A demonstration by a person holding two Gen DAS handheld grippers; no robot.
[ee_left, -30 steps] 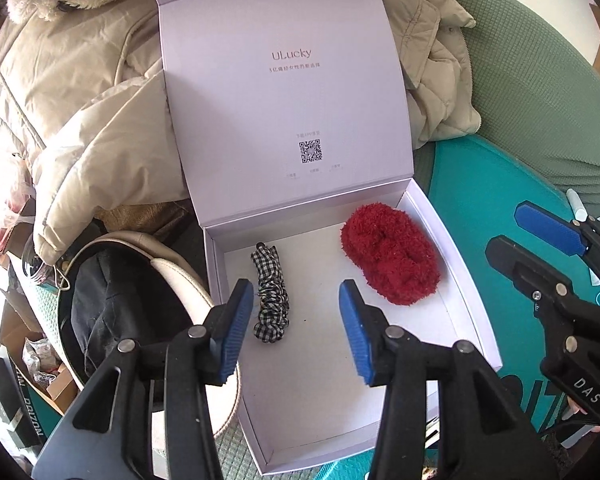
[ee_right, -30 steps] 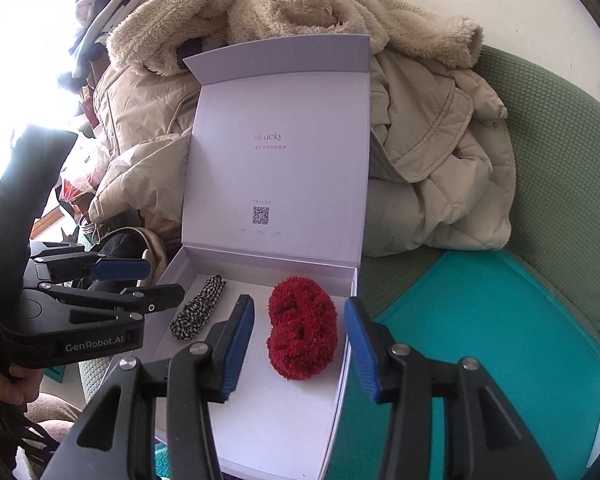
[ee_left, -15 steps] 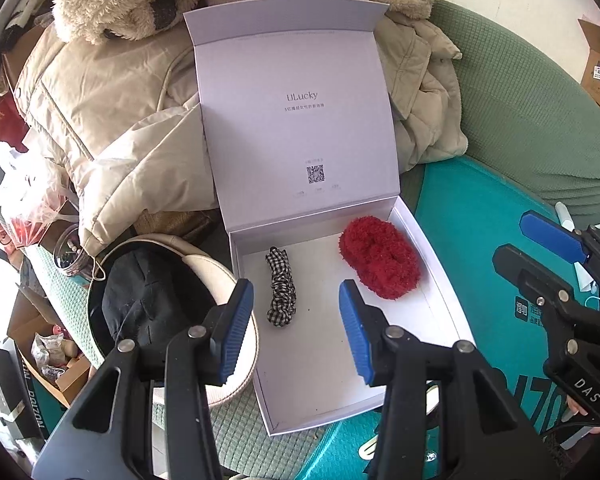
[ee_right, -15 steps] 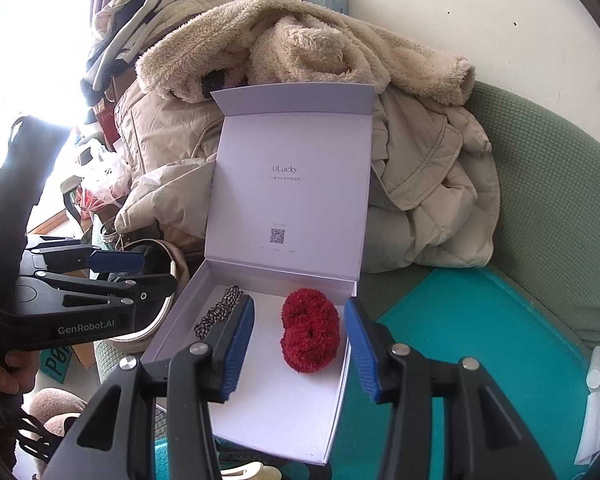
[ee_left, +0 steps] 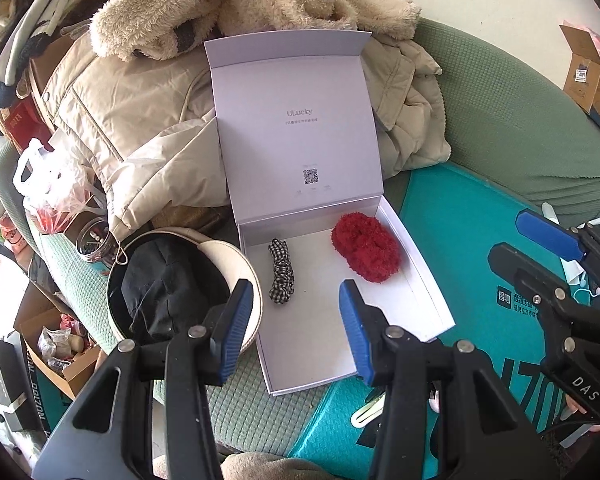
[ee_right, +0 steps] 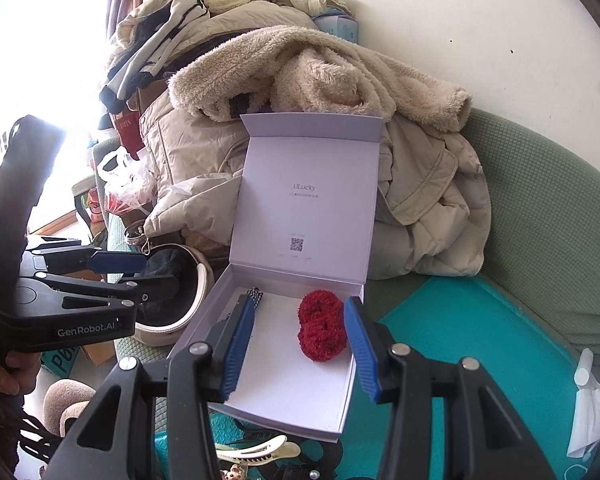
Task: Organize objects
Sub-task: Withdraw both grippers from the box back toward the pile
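Left wrist view — coats point(ee_left: 140, 112) crowd box point(ee_left: 428, 280), hat point(ee_left: 172, 280) beside.

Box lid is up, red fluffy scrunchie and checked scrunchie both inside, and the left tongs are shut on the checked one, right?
Not quite: the left tongs are open and hold nothing. The left wrist view shows the checked scrunchie lying free in the box, beside the red fluffy scrunchie, lid up.

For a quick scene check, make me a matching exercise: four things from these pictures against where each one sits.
Things:
1. red fluffy scrunchie
2. checked scrunchie
3. black cloth
4. cream hair clip

Places:
A. in the round cream basket
B. on the teal mat, in front of the box
C. right side of the box floor
D. left side of the box floor

Pairs: 1-C, 2-D, 3-A, 4-B
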